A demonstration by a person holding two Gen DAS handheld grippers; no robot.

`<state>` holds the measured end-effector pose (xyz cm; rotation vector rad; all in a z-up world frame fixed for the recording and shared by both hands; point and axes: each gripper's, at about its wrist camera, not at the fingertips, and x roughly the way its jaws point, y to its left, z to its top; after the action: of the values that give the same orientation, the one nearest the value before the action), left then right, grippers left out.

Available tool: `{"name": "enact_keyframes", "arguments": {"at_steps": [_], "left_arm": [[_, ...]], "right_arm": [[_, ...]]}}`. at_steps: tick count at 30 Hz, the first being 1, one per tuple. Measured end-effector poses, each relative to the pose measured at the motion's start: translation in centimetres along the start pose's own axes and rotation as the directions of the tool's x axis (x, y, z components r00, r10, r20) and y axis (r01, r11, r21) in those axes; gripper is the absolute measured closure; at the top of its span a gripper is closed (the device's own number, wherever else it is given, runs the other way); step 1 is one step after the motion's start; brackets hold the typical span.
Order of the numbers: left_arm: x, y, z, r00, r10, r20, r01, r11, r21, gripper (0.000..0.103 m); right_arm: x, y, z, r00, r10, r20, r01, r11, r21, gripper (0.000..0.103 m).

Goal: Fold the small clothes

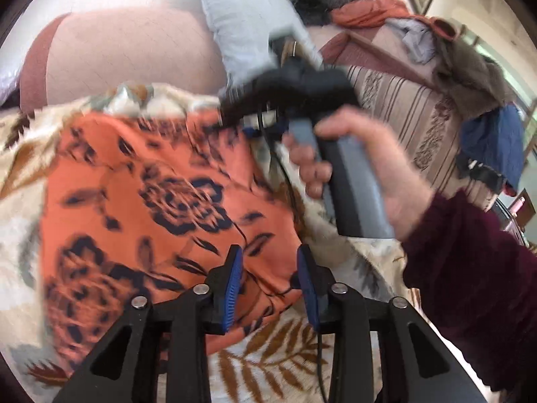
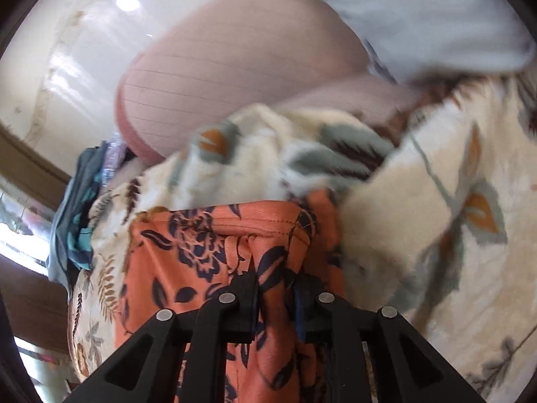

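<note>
Your right gripper [image 2: 276,297] is pinching the orange garment [image 2: 201,235] on the blanket [image 2: 402,201], while your left gripper [image 1: 268,288] is hovering spread, empty, above it.

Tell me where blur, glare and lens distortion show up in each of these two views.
Left wrist view: motion blur smears the hand and the orange floral garment; the fisheye bends the striped sofa. Right wrist view: a glare spot on the pale wall, the pink cushion blurred, dark vignette at the corners.
</note>
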<state>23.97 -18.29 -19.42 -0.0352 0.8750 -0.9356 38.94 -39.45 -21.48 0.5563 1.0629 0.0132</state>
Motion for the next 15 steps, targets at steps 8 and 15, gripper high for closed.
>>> {"name": "enact_keyframes", "arguments": {"at_steps": [8, 15], "left_arm": [[-6.0, 5.9, 0.2, 0.945, 0.3, 0.134, -0.294, 0.954, -0.06, 0.034], [-2.5, 8.4, -1.4, 0.872, 0.483, -0.081, -0.487, 0.873, -0.037, 0.034]], "right_arm": [[-6.2, -0.8, -2.2, 0.985, -0.053, 0.165, 0.049, 0.998, 0.029, 0.077], [-8.1, 5.8, -9.8, 0.998, 0.044, 0.04, -0.035, 0.98, -0.195, 0.077]]}}
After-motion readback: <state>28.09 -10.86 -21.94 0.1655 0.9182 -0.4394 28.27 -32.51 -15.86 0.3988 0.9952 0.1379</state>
